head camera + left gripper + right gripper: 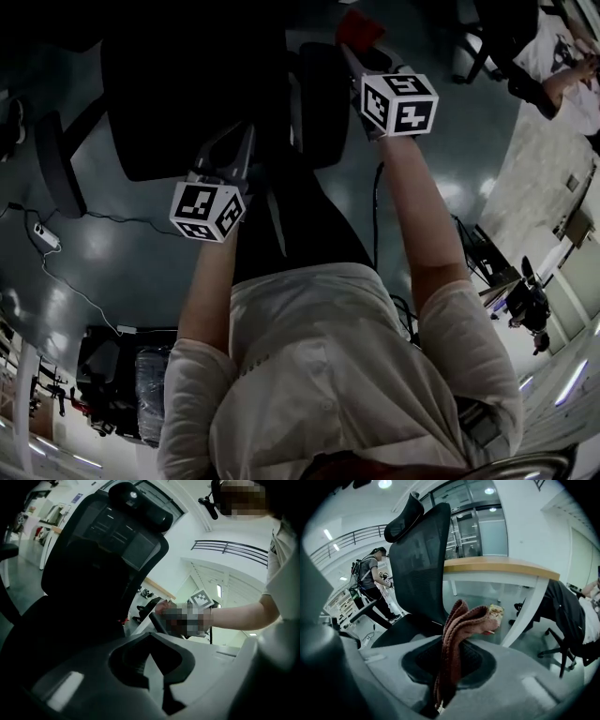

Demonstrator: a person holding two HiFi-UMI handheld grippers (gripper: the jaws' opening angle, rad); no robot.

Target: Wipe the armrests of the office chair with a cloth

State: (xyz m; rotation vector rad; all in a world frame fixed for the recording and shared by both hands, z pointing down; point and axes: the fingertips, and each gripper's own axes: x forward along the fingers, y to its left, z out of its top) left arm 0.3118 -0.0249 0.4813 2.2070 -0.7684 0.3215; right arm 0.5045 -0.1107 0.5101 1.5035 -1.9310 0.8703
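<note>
At the right gripper (443, 691), jaws are pinching the soft, limp knit cloth (461, 620) mid-fold; the left gripper (152, 672) is hovering closed, empty.

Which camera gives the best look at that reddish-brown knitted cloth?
The right gripper view: the reddish-brown knitted cloth sits centre, clamped in the right gripper. The head view shows only a small red scrap at its top; the left gripper view shows none clearly.

In the head view the office chair (178, 103) is too dark to tell seat from back and runs off the top edge, the cloth (358, 26) shows only as a red scrap beyond the right gripper (356, 52), and its lower end is buried between the jaws.
</note>
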